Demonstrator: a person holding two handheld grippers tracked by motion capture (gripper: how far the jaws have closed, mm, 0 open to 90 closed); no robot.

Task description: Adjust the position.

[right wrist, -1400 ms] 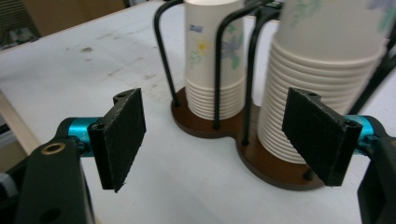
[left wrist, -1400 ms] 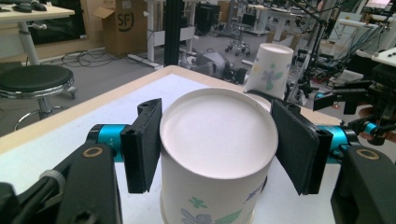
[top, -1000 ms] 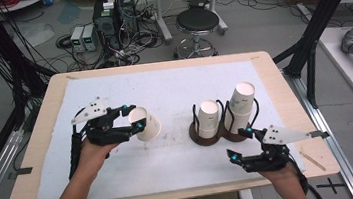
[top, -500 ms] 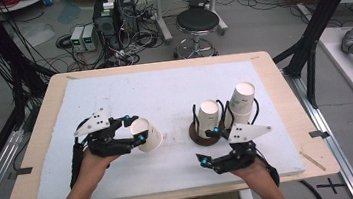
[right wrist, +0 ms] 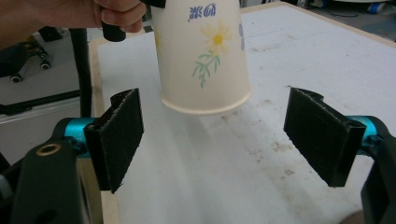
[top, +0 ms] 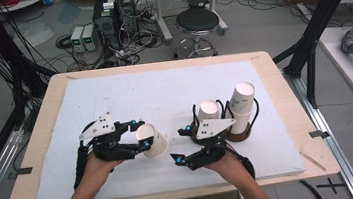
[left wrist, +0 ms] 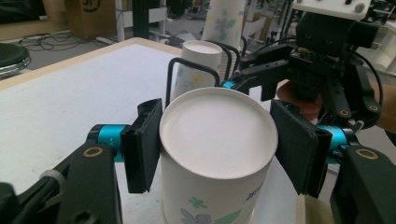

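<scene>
— How many paper cups do you count from where you stand?

— Three. One floral paper cup (top: 153,140) is in the left hand-held gripper (top: 140,133), tipped over so its open mouth faces away from the person, held above the white mat (top: 129,97) on the surface (top: 41,125). The other two sit to the right: a short cup (top: 209,110) and a taller stack of cups (top: 241,100), though I cannot tell how many are nested in that stack.

— What do those two stand in?

— Each stands in its own black wire holder (top: 254,116) on a round brown base, the two holders side by side and touching.

— Anything in the cups?

— The held cup looks empty; from the left hand-held gripper's own view I only see its flat white bottom (left wrist: 217,133). The short one looks empty too.

— And the grips?

— The left jaws are clamped on the cup's sides near its bottom. The right hand-held gripper (top: 182,144) has its jaws spread wide with nothing between the pads (right wrist: 123,135), pointing at the held cup's rim and near it, not touching.
</scene>
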